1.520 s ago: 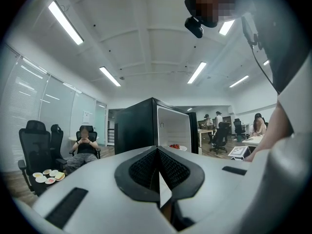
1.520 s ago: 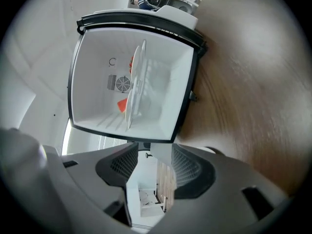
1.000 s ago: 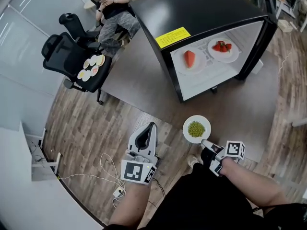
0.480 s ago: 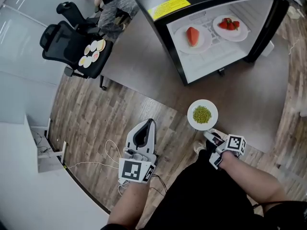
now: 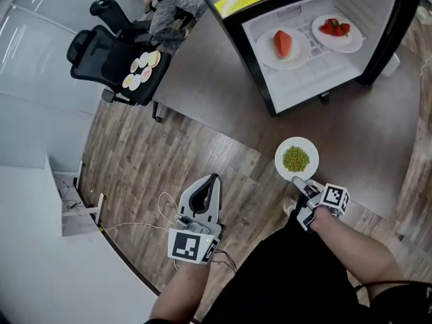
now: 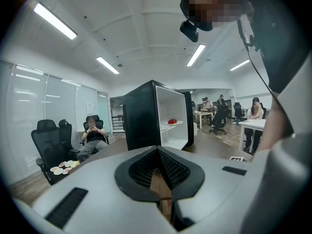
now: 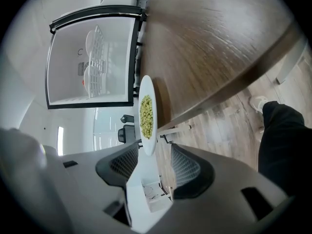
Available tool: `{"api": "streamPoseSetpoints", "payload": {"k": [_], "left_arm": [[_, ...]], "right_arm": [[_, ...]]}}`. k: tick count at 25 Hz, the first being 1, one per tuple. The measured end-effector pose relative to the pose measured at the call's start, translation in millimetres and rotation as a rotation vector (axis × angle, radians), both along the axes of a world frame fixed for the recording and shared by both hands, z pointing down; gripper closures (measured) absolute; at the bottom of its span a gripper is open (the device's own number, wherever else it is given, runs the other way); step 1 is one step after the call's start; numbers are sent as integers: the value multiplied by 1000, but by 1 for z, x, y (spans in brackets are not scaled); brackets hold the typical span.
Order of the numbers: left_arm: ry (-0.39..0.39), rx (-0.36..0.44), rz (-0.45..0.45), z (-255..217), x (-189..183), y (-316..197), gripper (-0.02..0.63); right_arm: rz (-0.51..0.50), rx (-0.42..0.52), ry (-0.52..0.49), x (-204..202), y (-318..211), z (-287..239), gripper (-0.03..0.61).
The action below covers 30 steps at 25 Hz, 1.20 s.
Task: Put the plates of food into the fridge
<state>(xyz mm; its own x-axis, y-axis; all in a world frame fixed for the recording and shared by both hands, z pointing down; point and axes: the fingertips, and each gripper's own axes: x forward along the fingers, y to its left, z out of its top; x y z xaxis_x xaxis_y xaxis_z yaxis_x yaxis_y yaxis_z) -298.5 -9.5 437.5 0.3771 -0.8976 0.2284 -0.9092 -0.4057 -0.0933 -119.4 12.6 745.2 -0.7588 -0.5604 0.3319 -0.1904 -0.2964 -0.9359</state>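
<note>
White round plate of green peas [image 5: 296, 159], rim clamped in the right gripper [image 5: 302, 184], has edged in past the grey table's [image 5: 202, 79] near edge toward the black open-fronted fridge [image 5: 307, 86]. It's probably still well short of the shelf, though the angle is steep. Left gripper [image 5: 214, 177] has its jaws together on nothing, off the table's near edge.

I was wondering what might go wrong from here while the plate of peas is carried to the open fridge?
1. The right gripper holds the plate of peas only by its near rim, so it may tip or slip and the loose peas could spill.
2. The fridge shelf holds a plate of strawberries and a plate with a red wedge. Free space looks tight, so the incoming plate may knock one.
</note>
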Motion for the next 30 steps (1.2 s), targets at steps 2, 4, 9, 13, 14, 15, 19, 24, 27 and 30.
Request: {"api": "streamPoseSetpoints", "payload": {"k": [2, 4, 9, 13, 14, 15, 19, 24, 27, 30], "left_arm": [[-7, -2, -4, 0, -3, 2, 609], [-12, -7, -11, 1, -5, 5, 609], [-27, -6, -22, -1, -8, 15, 609], [-40, -5, -35, -3, -15, 19, 609], [-40, -9, -40, -2, -18, 21, 609], [-40, -14, -46, 0, -20, 22, 609], [-38, -11, -44, -3, -19, 22, 609], [-34, -10, -12, -4, -8, 15, 609], [-29, -9, -1, -5, -4, 13, 609], [-25, -3, -3, -6, -3, 8, 609]], "right_arm": [[15, -6, -11, -2, -1, 3, 362], [19, 18, -3, -2, -4, 6, 362], [9, 68, 17, -6, -10, 8, 439], [26, 97, 1, -12, -19, -1, 527], [28, 98, 3, -13, -20, -1, 535], [29, 99, 5, -14, -21, 0, 536], [27, 132, -1, -13, -26, -6, 552], [11, 165, -7, -13, -30, -13, 558], [18, 202, -47, -13, -32, -26, 558], [18, 235, -82, -14, -36, -39, 560]]}}
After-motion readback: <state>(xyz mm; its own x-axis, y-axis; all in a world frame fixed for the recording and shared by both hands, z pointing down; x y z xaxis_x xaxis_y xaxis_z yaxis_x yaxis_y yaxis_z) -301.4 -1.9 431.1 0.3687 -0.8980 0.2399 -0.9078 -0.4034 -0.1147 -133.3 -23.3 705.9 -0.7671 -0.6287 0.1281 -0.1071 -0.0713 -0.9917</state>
